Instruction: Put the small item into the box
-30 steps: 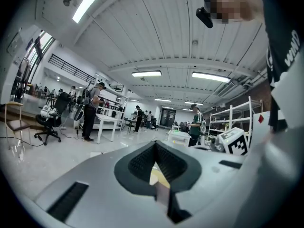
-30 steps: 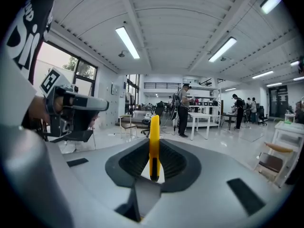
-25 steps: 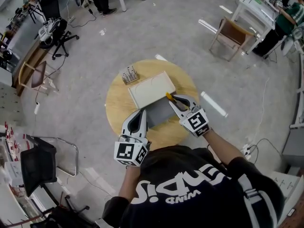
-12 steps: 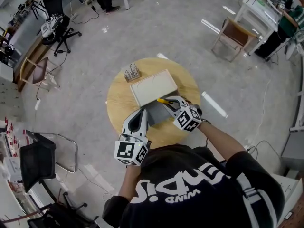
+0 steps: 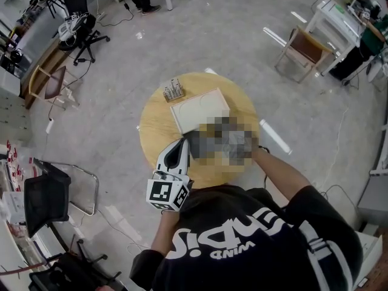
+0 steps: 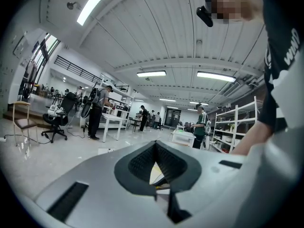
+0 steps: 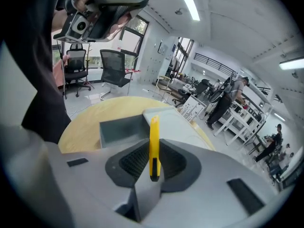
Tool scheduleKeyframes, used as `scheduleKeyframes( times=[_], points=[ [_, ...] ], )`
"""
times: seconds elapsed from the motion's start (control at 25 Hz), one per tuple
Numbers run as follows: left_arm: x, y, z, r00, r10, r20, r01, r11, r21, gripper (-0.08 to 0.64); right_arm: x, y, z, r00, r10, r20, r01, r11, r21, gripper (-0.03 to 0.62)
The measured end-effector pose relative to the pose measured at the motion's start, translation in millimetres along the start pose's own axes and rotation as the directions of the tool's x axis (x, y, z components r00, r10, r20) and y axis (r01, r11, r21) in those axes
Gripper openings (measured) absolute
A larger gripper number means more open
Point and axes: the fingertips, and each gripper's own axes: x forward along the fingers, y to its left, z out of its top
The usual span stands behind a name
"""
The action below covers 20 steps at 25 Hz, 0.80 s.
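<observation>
In the right gripper view my right gripper [image 7: 153,151] is shut on a small yellow utility knife [image 7: 154,129] that stands upright between the jaws. Just beyond its tip lies an open grey box [image 7: 119,129], with a white lid [image 7: 176,123] next to it. In the head view a mosaic patch hides the right gripper and most of the grey box [image 5: 195,145]; the white lid [image 5: 199,111] lies behind them. My left gripper [image 5: 182,143] rests at the box's left side, jaws together and holding nothing. The left gripper view looks up into the room past its shut jaws [image 6: 156,148].
Everything sits on a round wooden table [image 5: 159,126]. A small rack of metal pieces [image 5: 174,90] stands at the table's far left edge. On the floor around are a wooden chair [image 5: 301,48], office chairs [image 5: 82,29] and white tables [image 5: 336,14].
My right gripper has carried the yellow knife leftward and nearer, from the lid's edge to over the grey box. The left gripper has stayed put.
</observation>
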Motion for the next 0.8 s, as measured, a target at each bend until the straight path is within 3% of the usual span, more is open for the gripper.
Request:
scheduleKeyframes(
  times=[0.44,0.8],
  points=[
    [-4.0,2.9,-4.5,1.0,0.024,-0.008,-0.024,1.0,-0.016,0.009,29.3,17.6,-22.1,0.988,0.124,-0.097,-0.13,0.99,-0.056,0.055],
    [-8.2,9.0,-5.7,0.998,0.053,-0.017,-0.054,0.998,-0.018,0.009,45.8,30.2,-41.2,0.958,0.218,-0.188,-0.232,0.971,-0.059,0.055]
  ],
)
